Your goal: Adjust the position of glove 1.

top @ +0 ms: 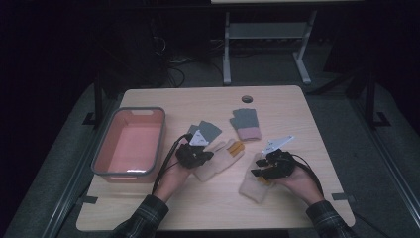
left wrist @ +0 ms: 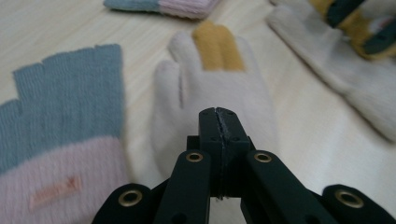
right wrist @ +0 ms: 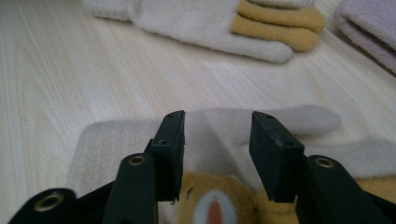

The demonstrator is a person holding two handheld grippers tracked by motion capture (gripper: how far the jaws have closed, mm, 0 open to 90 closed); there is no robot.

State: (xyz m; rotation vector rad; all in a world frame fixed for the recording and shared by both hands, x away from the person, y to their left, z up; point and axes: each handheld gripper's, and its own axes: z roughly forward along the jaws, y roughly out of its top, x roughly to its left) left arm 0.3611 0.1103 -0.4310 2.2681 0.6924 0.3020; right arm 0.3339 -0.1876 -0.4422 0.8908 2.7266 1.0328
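Observation:
Two cream gloves with yellow fingers lie on the wooden table (top: pixel 208 208). My left gripper (top: pixel 198 156) hovers over the nearer-left cream glove (top: pixel 223 157), which reaches away ahead of its jaws in the left gripper view (left wrist: pixel 210 88). The left gripper (left wrist: pixel 218 114) is shut, jaws pressed together with nothing between them. My right gripper (top: pixel 261 166) sits low over the second cream glove (top: pixel 253 187). In the right gripper view this gripper (right wrist: pixel 217 121) is open, and the glove (right wrist: pixel 116 140) lies under and between the jaws, apart from the pads.
A pink basin with a grey rim (top: pixel 129 144) stands at the table's left. One grey-and-pink glove (top: pixel 245 124) lies at centre back. Another grey-and-pink glove (top: pixel 208 130) lies just beyond the left gripper, beside the cream glove (left wrist: pixel 65 121).

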